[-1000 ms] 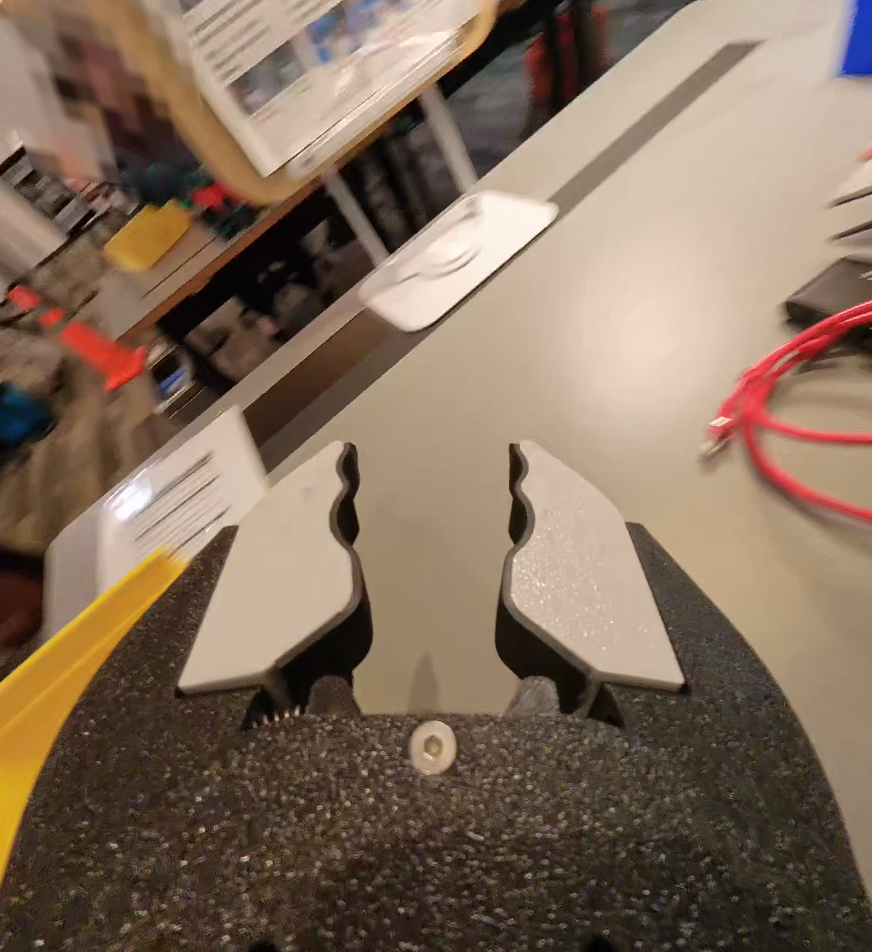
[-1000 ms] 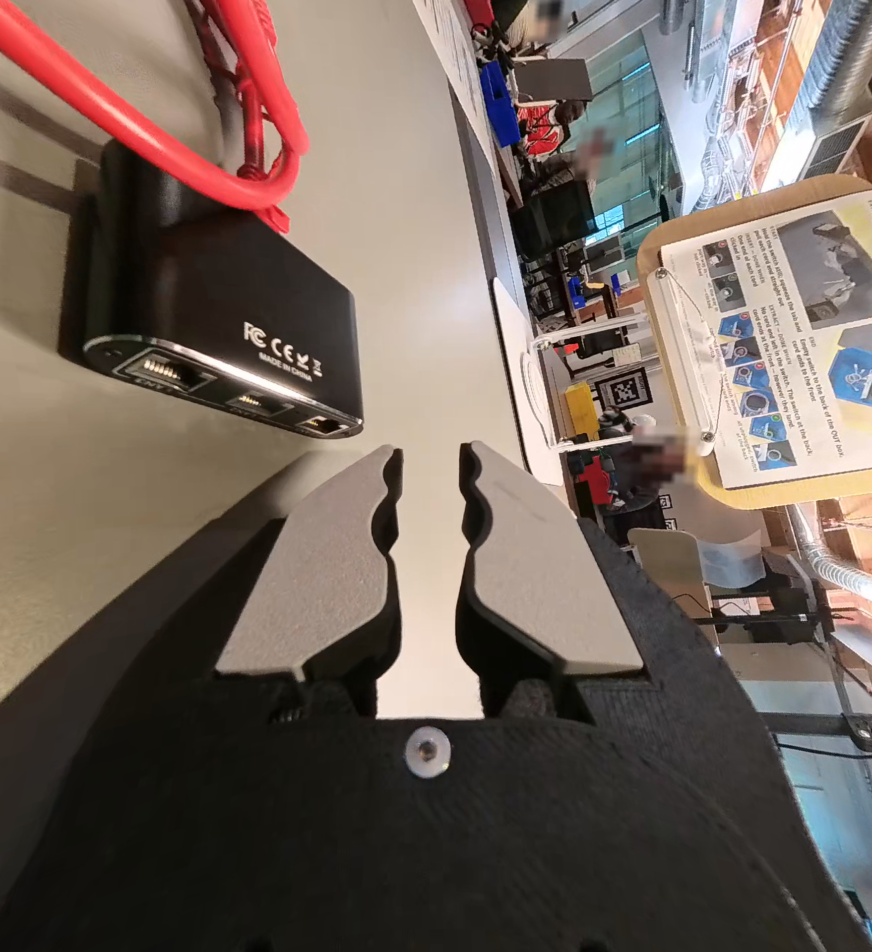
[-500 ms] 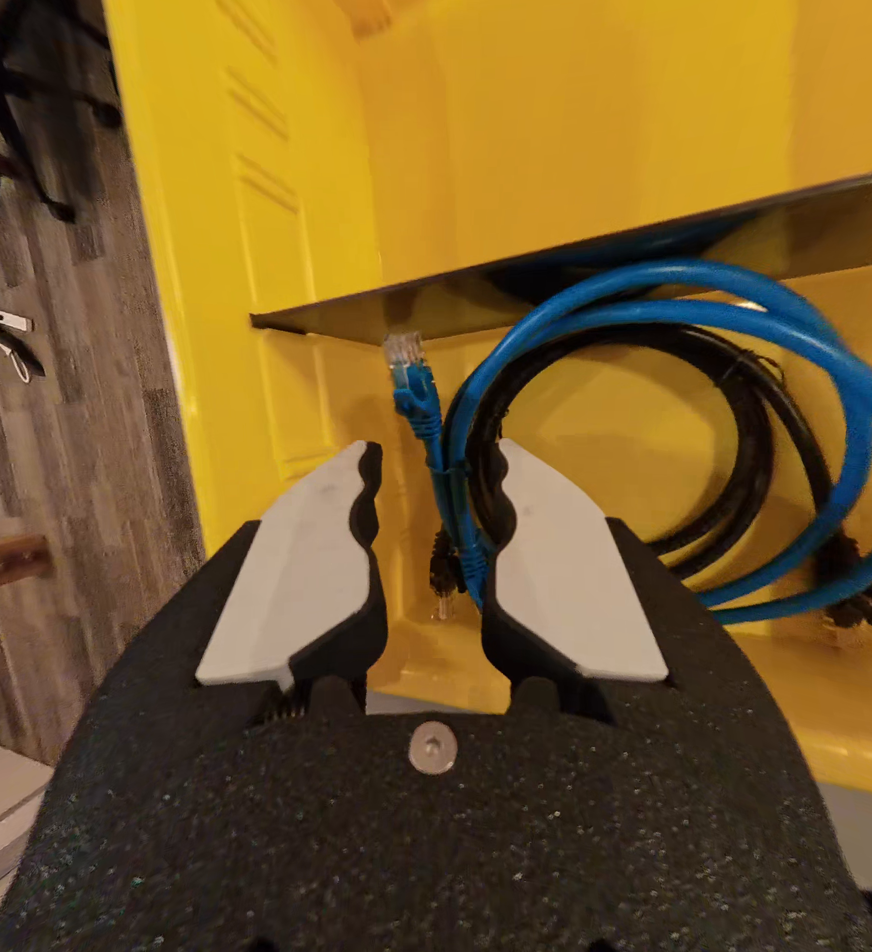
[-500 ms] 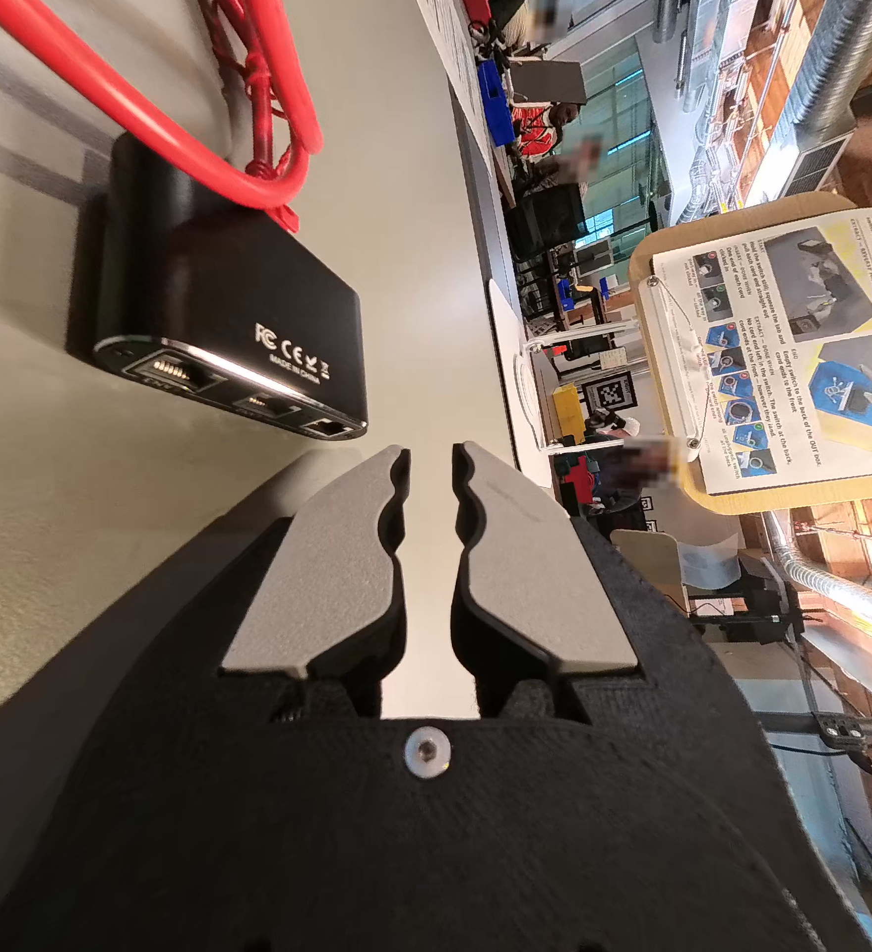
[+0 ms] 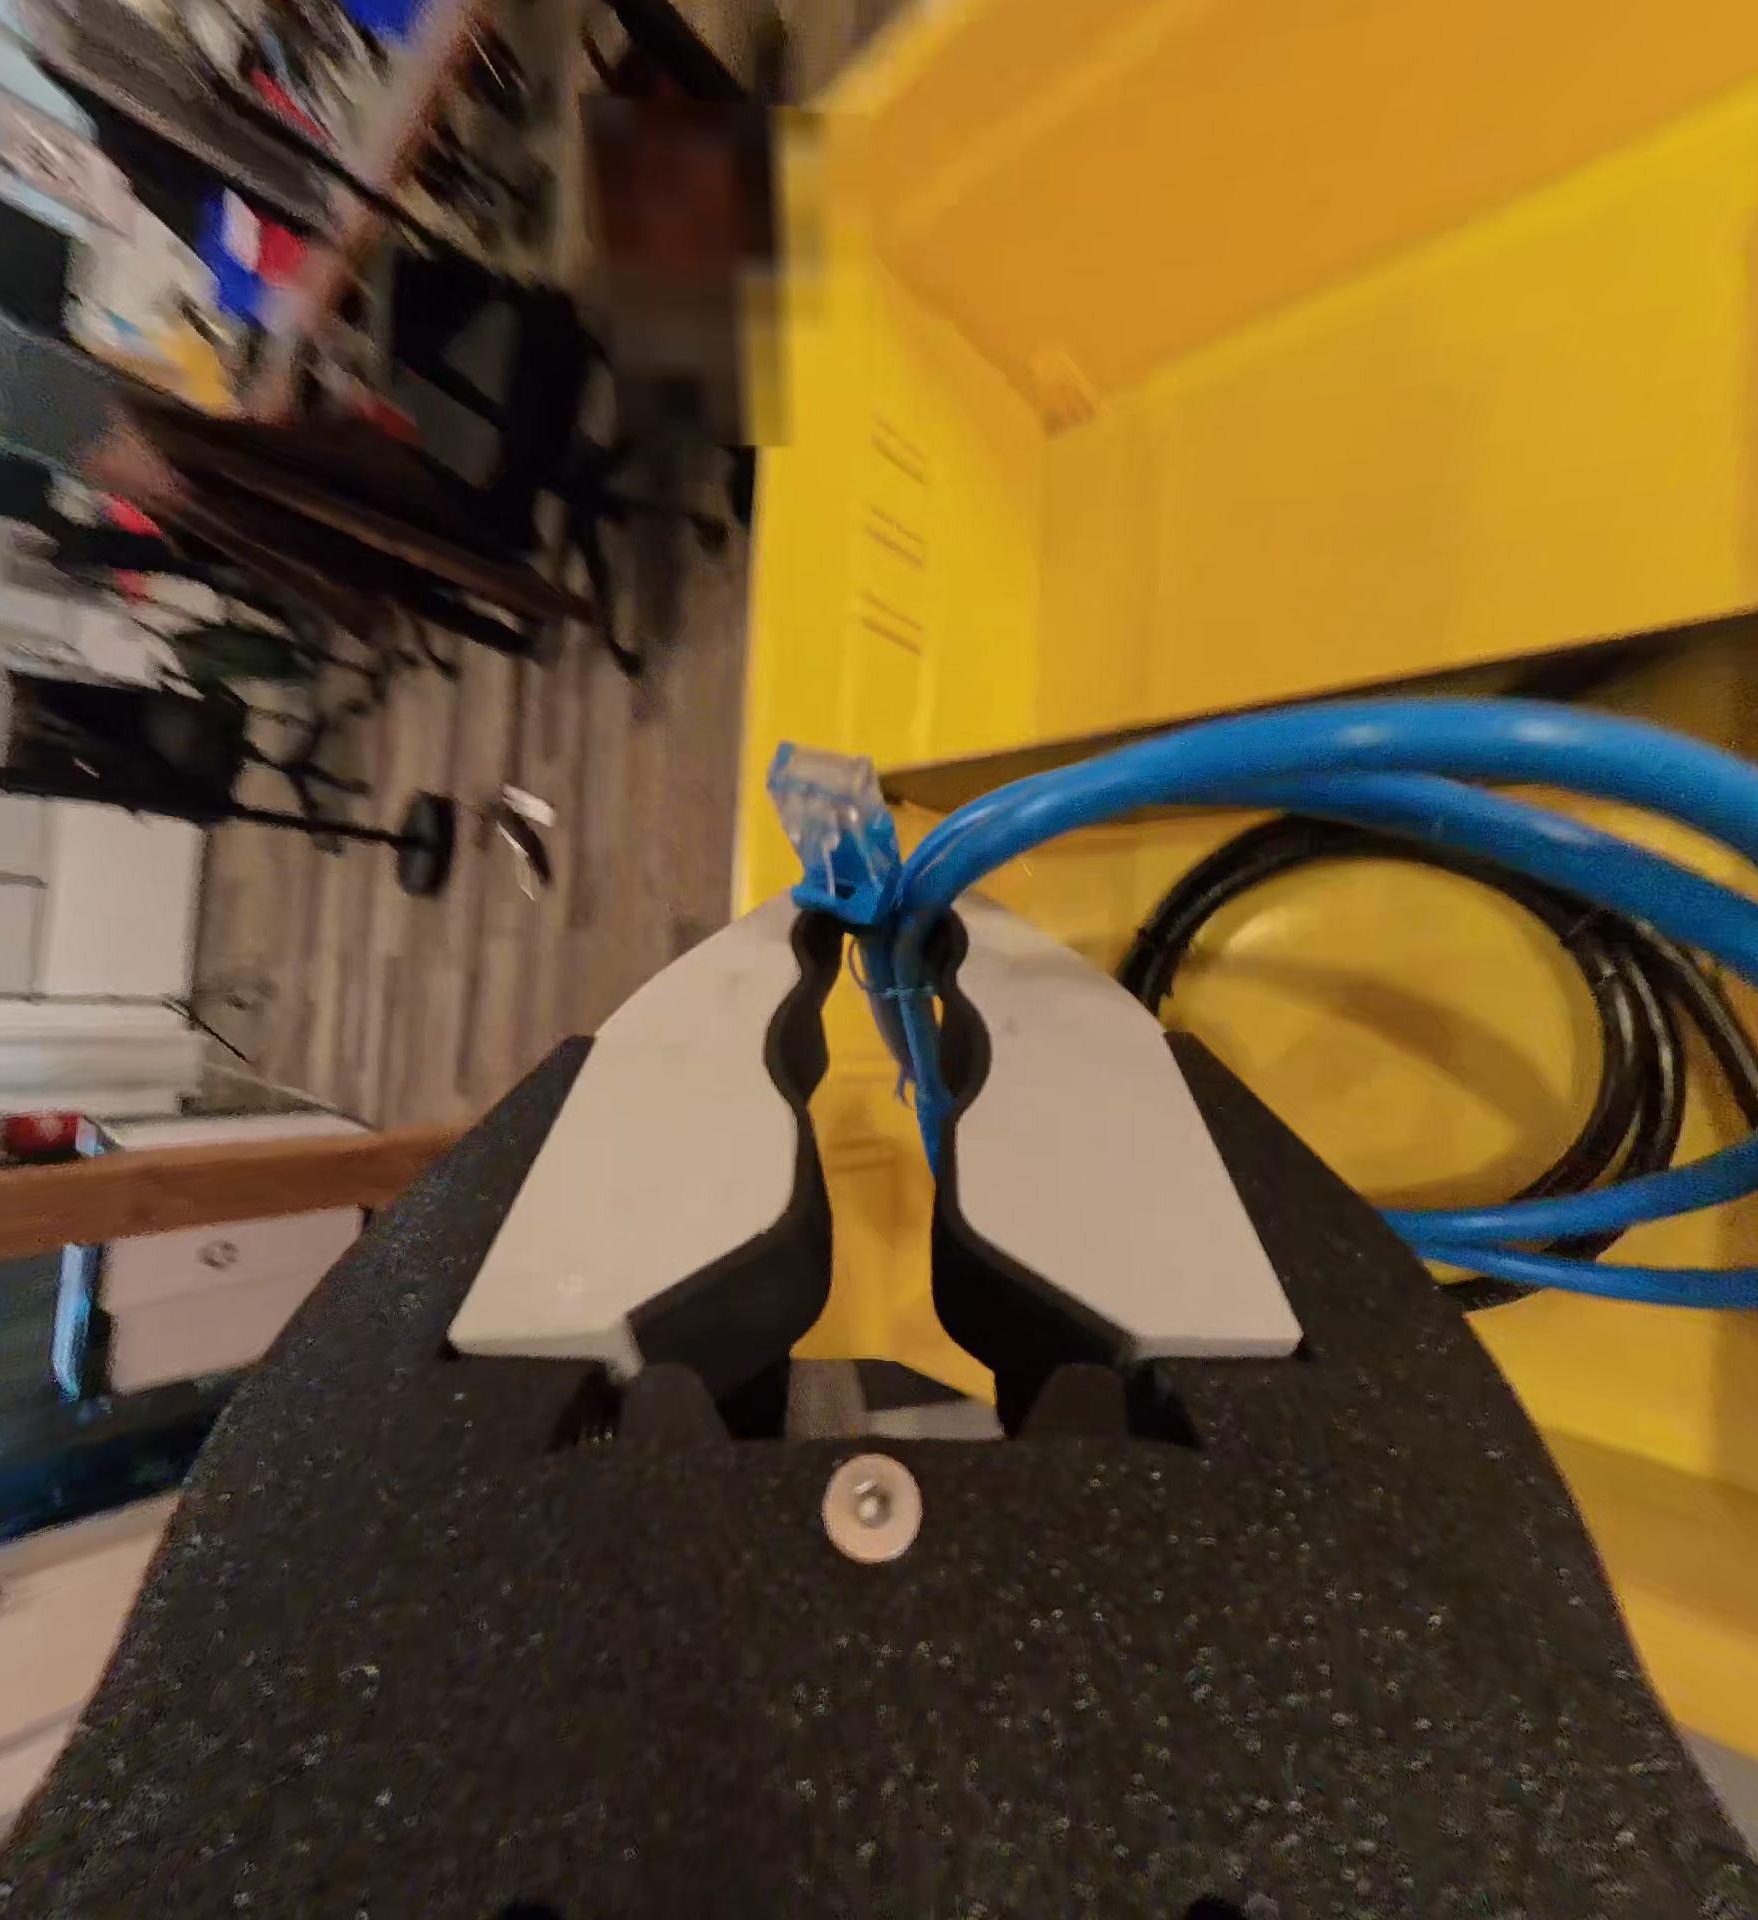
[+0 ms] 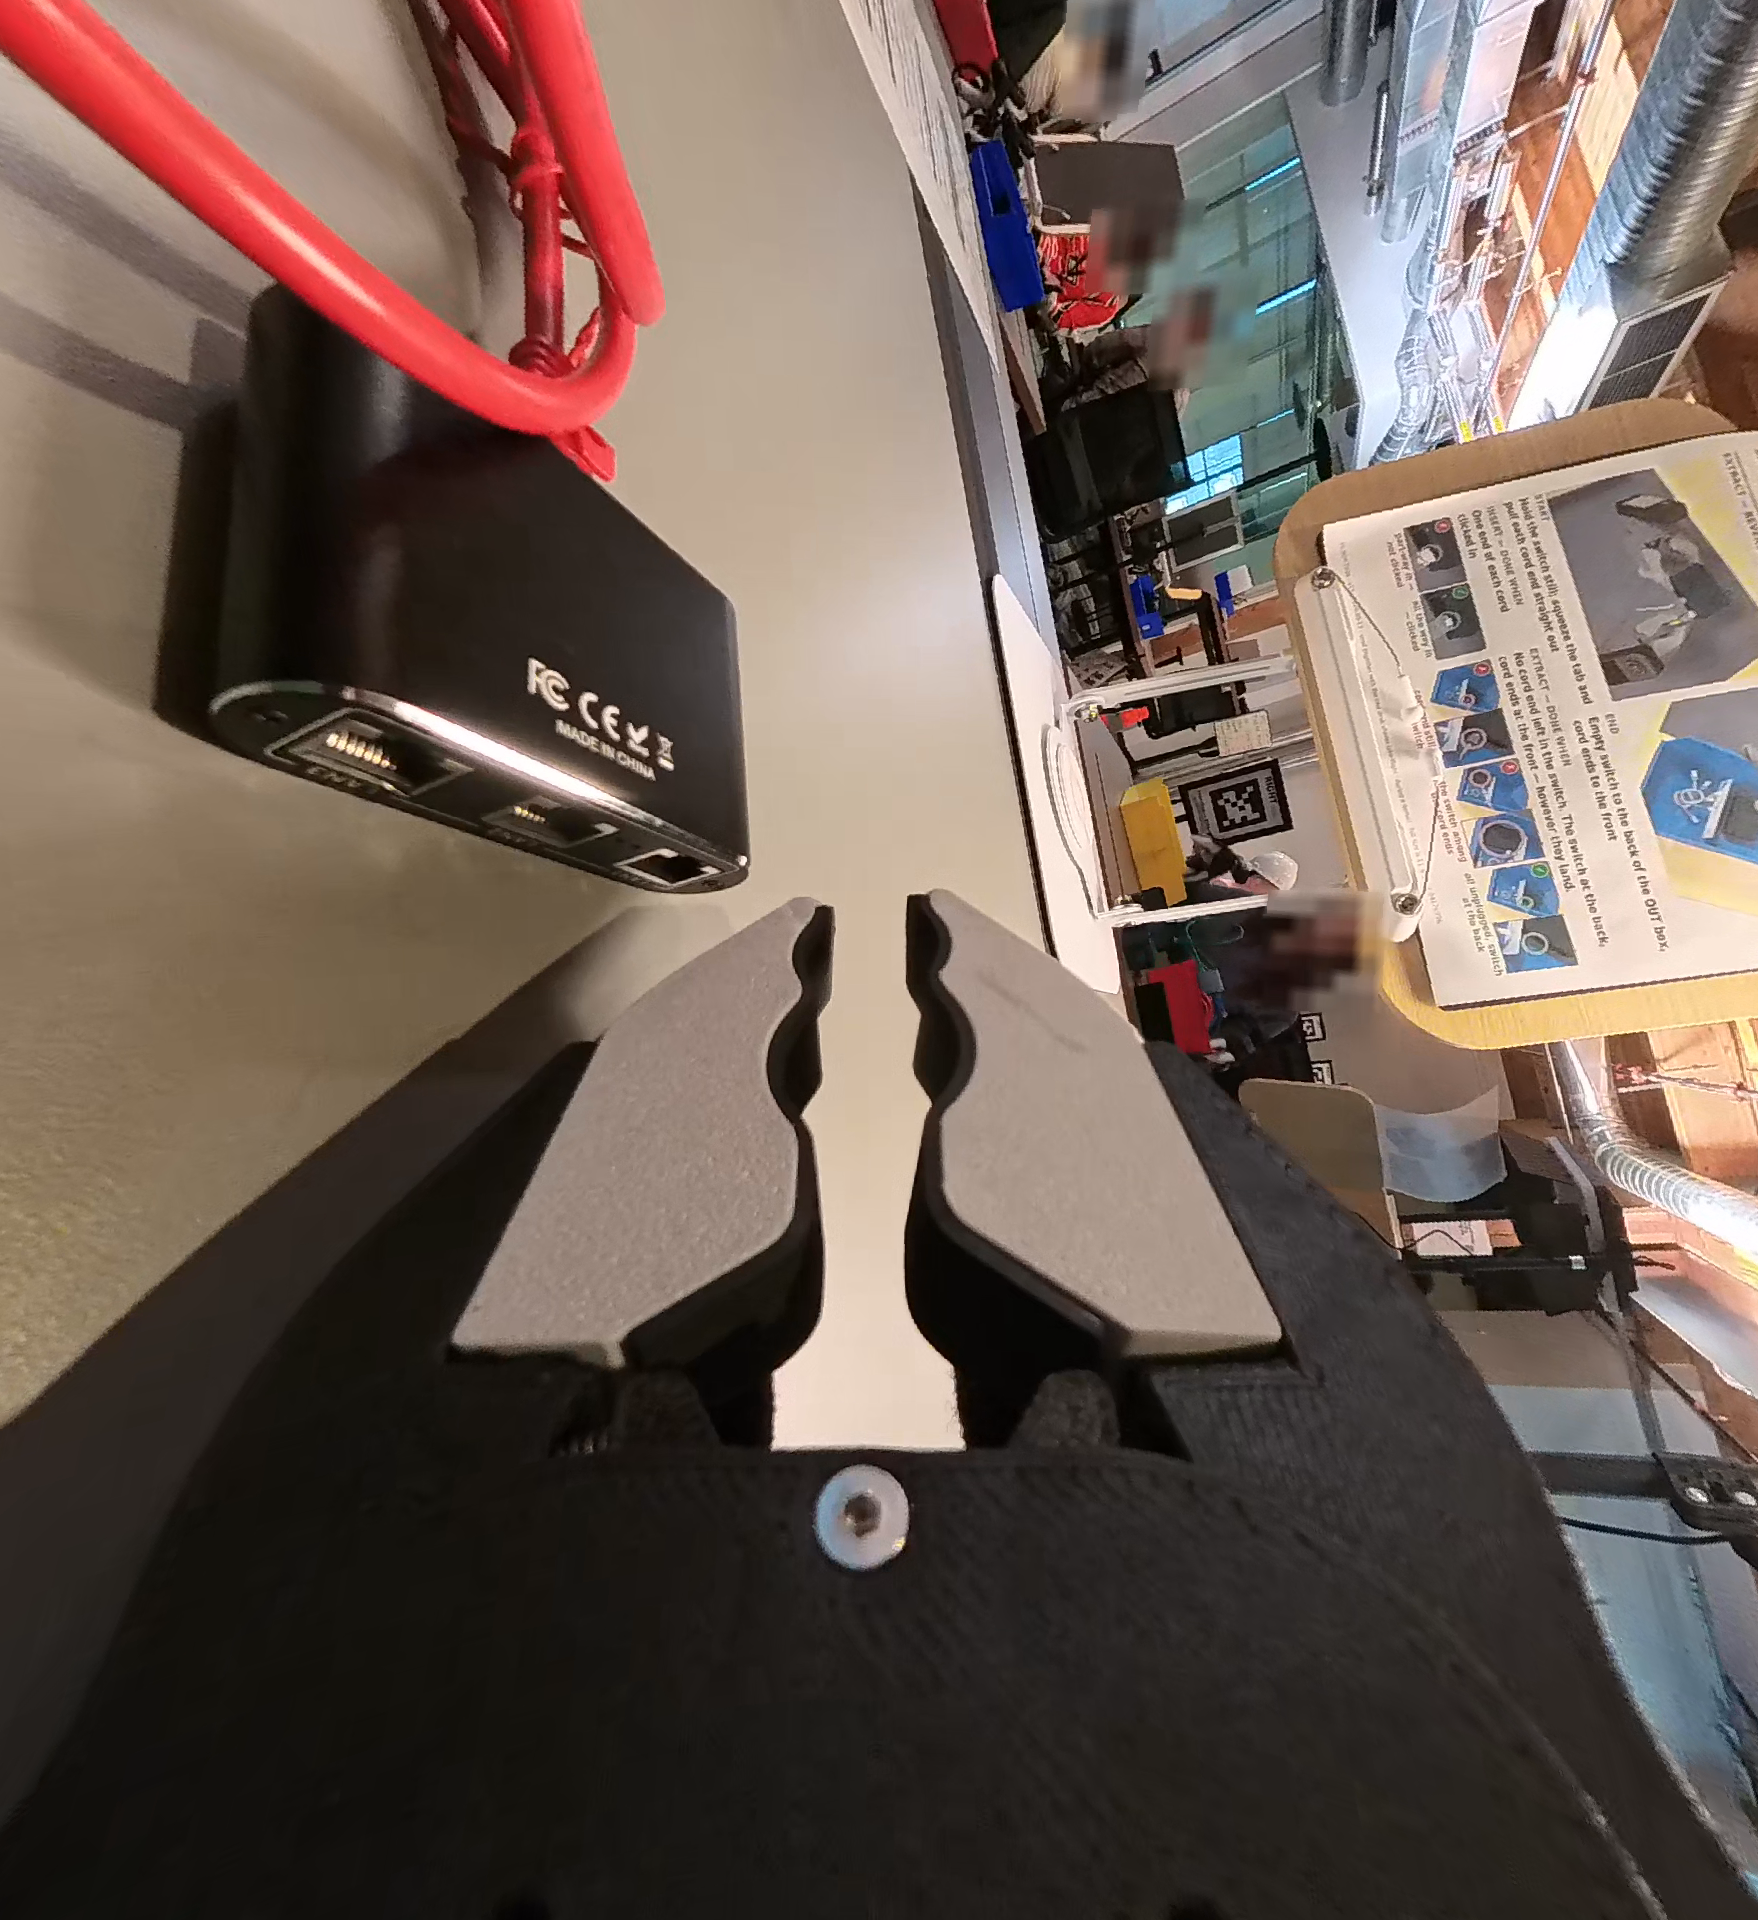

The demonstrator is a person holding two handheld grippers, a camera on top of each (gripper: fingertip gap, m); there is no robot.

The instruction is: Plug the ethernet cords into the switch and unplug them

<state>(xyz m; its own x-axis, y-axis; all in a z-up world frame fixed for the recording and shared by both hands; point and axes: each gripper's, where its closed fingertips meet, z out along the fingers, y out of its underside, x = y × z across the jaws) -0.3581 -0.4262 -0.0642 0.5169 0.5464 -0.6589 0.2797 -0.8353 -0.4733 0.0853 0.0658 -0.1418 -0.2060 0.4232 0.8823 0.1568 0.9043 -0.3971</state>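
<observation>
My left gripper is shut on a coiled blue ethernet cord just behind its clear plug, which sticks out past the fingertips. The coil hangs to the right, partly lifted from a yellow bin. A black ethernet cord still lies in the bin. My right gripper is empty, its jaws a narrow gap apart, and rests on the grey table just right of a black switch with three empty ports facing me. A red ethernet cord lies over the switch's far end.
A black divider crosses the yellow bin above the cords. A wooden board with an instruction sheet stands at the right beyond the table edge. A white pad lies on the table farther on. Chairs and furniture stand on the floor beyond. My hands' fingertips stand some 65 cm from each other.
My left gripper swung from the table to the yellow bin, closed on the blue cord near its plug and lifted it. My right gripper narrowed slightly and stayed by the switch.
</observation>
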